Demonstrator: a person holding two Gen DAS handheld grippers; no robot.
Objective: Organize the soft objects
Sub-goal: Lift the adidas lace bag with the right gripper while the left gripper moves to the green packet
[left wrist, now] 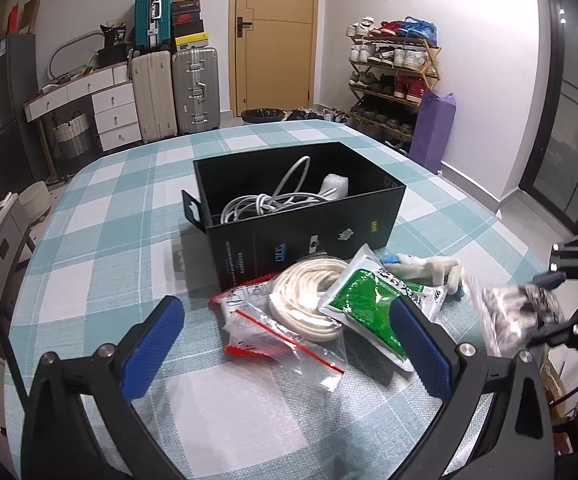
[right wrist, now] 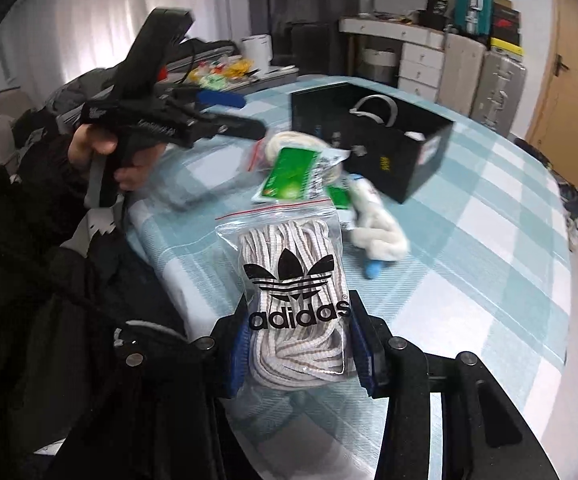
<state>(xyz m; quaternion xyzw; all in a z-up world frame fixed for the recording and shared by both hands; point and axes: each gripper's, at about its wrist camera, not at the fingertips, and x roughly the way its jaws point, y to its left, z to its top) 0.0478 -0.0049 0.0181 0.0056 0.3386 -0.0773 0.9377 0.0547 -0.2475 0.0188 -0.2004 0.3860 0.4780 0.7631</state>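
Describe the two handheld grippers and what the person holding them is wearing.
Both are black, with blue ribbed pads and silver bolt heads on the finger arms. The left gripper has wide, angled arms. The right gripper looks the same. In the right wrist view the left one has a pistol-style handle with white lettering on its body; the hand holding it comes out of a black sleeve.
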